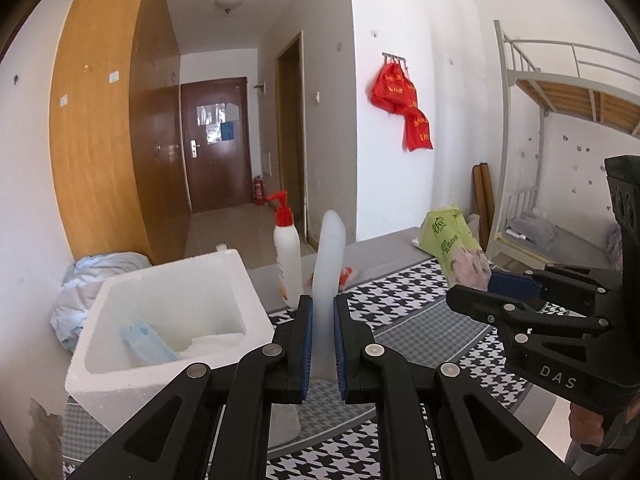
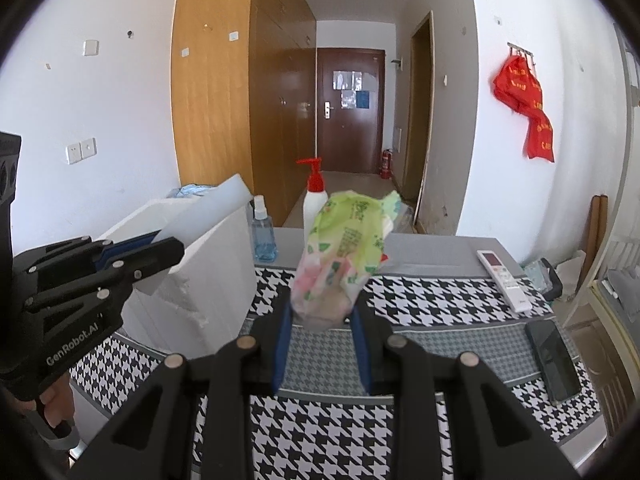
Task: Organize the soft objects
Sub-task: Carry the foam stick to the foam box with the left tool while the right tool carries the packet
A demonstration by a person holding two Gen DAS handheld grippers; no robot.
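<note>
left hand-held gripper (image 1: 323, 344) grips white sheet (image 1: 329, 264) | foam box (image 1: 132, 280) lies left, nearer | right hand-held gripper (image 2: 322, 344) grips tissue pack (image 2: 344, 256)

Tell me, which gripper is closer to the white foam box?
Left. The left gripper, holding a white foam sheet, is right beside the foam box. The right gripper, holding a green tissue pack, is farther away.
</note>
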